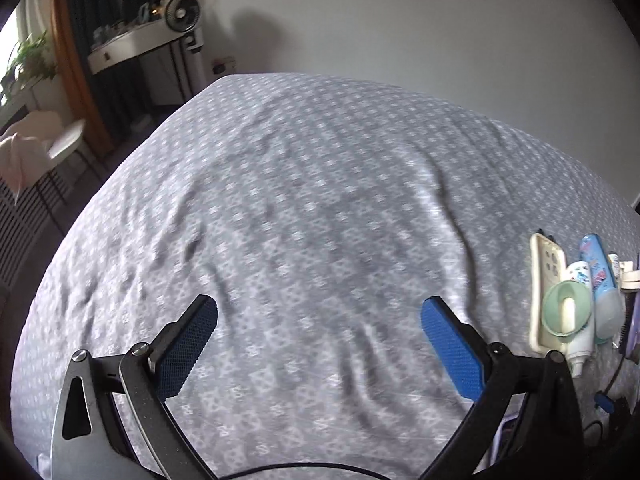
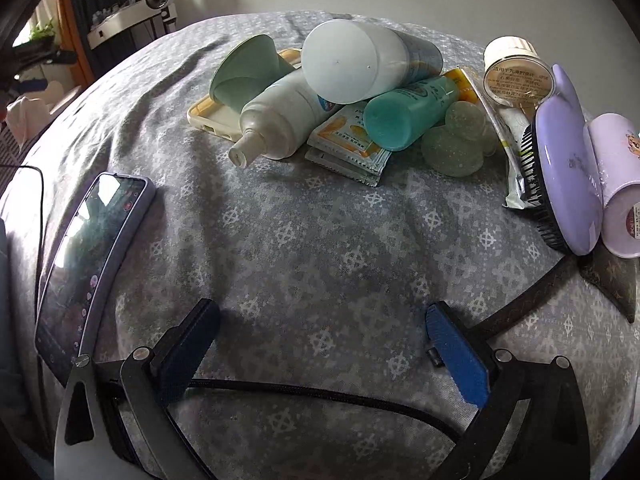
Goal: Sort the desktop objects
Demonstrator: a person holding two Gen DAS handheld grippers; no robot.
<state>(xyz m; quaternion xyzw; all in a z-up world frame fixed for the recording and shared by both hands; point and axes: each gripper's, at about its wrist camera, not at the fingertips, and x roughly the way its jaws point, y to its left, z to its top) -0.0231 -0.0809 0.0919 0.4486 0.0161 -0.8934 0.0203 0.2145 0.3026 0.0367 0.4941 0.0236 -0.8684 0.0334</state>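
A heap of toiletries lies on the grey patterned cloth [image 2: 320, 240]: a white pump bottle [image 2: 280, 120], a green funnel-shaped cup [image 2: 244, 68] on a cream phone case [image 2: 208, 114], a pale blue capped can [image 2: 360, 62], a teal tube [image 2: 400, 116], sachets [image 2: 348, 144], a clear green ornament [image 2: 456, 144], a jar [image 2: 516, 72], a lilac hairbrush [image 2: 564, 168] and a lilac cup [image 2: 620, 184]. My right gripper [image 2: 320, 320] is open and empty, in front of the heap. My left gripper [image 1: 320, 312] is open and empty over bare cloth; the heap [image 1: 576, 300] lies to its right.
A phone [image 2: 88, 264] with a lit screen lies at the left of the right wrist view. A black cable [image 2: 320, 392] crosses under the right gripper. A dark strap [image 2: 520, 304] lies at the right. A side table with a fan [image 1: 182, 10] stands beyond the cloth's far left edge.
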